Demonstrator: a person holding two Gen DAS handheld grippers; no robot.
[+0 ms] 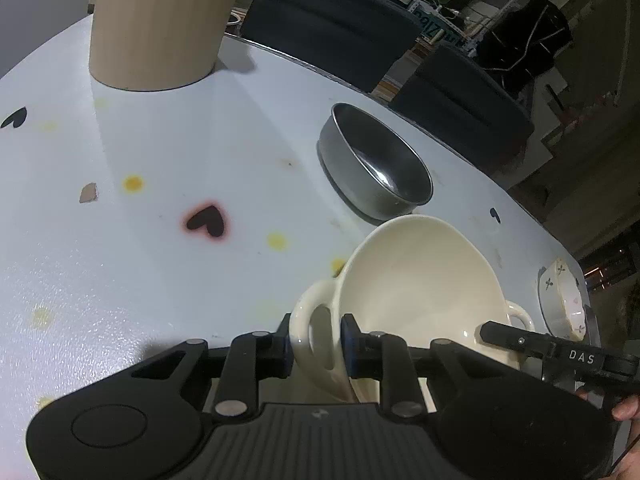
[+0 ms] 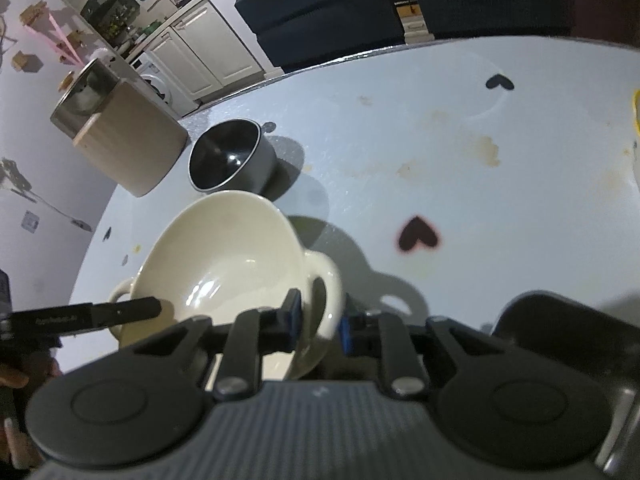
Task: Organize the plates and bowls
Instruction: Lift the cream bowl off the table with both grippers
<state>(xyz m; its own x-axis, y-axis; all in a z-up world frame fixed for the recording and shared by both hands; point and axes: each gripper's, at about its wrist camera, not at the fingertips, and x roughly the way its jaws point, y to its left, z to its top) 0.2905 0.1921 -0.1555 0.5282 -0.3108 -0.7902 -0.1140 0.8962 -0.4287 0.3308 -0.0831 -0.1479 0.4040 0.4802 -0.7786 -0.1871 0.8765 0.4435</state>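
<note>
Cream two-handled bowl (image 1: 416, 280) is held tilted above the table (image 1: 160, 200), carried between both tools; its shadow falls on the tabletop below it in the right wrist view.

Left gripper (image 1: 316, 346): jaws clamped on the bowl's left loop handle, one pad outside the loop, the other against the bowl wall; the handle sits squarely between the fingertips, close to the tool body.

Right gripper (image 2: 320, 322): jaws clamped on the opposite loop handle, one blue pad inside against the bowl wall, the other outside the loop; grip partly blurred, but contact on both sides is visible.

Each tool's finger shows in the other's view at the far handle.

Steel bowl (image 1: 376, 164) stands upright on the table just beyond the cream bowl, toward the far edge; the two are apart, no contact seen.

Beige ribbed canister (image 1: 160, 24) stands near the far left corner of the table, well apart from both bowls; in the right wrist view its metal lid is visible.

Small patterned dish (image 1: 560, 300) lies at the right edge of the table, beside the right tool.

Tabletop is white with printed hearts and dots; brownish stains show toward the far edge in the right wrist view.

Dark chairs (image 1: 332, 20) stand behind the far edge.
</note>
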